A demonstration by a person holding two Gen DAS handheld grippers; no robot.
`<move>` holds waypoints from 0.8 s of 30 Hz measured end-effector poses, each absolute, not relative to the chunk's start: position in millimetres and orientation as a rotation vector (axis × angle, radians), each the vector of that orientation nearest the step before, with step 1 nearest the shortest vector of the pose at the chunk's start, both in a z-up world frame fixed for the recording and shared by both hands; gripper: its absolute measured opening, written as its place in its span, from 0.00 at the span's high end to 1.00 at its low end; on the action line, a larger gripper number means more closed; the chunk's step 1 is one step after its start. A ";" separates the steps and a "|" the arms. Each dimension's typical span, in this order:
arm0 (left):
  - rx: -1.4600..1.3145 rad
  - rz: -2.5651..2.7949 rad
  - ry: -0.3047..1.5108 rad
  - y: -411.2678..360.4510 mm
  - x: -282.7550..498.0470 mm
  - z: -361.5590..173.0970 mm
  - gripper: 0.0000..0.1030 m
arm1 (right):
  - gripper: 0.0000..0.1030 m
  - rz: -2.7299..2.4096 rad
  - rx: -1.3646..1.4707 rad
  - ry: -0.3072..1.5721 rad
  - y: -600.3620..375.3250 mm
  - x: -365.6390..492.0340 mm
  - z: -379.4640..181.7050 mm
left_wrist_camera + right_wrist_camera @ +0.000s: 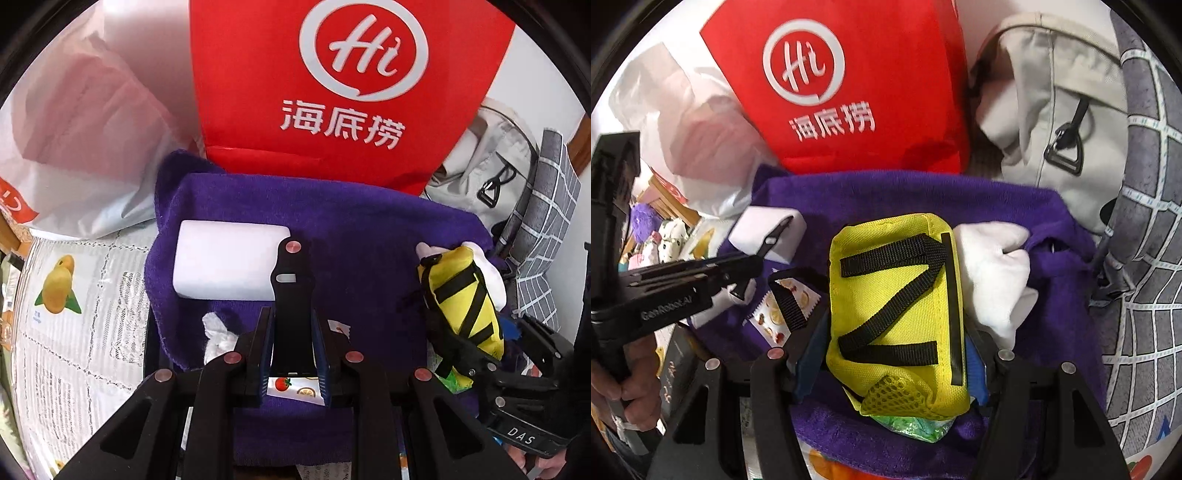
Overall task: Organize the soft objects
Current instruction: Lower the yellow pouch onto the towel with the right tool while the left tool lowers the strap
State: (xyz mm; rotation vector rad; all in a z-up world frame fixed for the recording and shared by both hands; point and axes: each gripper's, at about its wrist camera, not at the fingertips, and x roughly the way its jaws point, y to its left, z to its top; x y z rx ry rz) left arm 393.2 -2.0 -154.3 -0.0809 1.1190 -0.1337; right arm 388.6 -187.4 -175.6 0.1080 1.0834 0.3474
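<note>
Right tongs (897, 354) are clamped on the yellow pouch (897, 295), 1 pad on each long side, held above the purple towel (905, 195). Left tongs (293, 354) are nearly together, pinching a black strap (293, 291) with a fruit-print packet (295, 386) showing between the pads (can't tell if the packet itself is gripped).

Risks:
- Pouch is soft and only squeezed at the sides, so it could fold or slide out; a green wrapper (916, 428) shows right below its mesh end and might spill if it's inside.
- Towel is bunched, with a white foam block (229, 266) near its back-left corner and white cloth (993, 273) at its right edge; setting the pouch down blind could snag or shove either.
- Both tongs work close together over the towel, so a clash is likely.
</note>
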 end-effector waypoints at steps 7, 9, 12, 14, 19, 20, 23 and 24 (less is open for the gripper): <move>-0.072 -0.128 1.139 -9.3 397.8 -160.4 0.80 | 0.34 0.350 0.116 1.096 -187.7 390.9 -178.6; -0.075 -0.126 1.147 -10.3 398.5 -161.9 0.80 | 0.32 0.349 0.112 1.092 -187.4 390.8 -177.4; -0.080 -0.118 1.156 -10.9 399.3 -164.6 0.80 | 0.27 0.350 0.127 1.085 -191.6 389.7 -174.2; -0.084 -0.120 1.165 -12.4 399.9 -165.4 0.71 | 0.23 0.347 0.118 1.080 -192.9 388.8 -171.6; -0.068 -0.092 1.139 -14.3 396.1 -157.9 0.48 | 0.15 0.314 0.113 1.034 -198.5 383.9 -159.8; -0.066 -0.093 1.135 -12.9 394.0 -155.6 0.47 | 0.15 0.312 0.111 1.025 -199.6 382.7 -156.4; -0.061 -0.078 1.116 -12.1 391.7 -146.7 0.41 | 0.15 0.288 0.095 0.986 -204.0 377.7 -143.8; -0.059 -0.072 1.109 -10.6 390.1 -144.0 0.41 | 0.15 0.269 0.092 0.964 -207.7 374.3 -136.7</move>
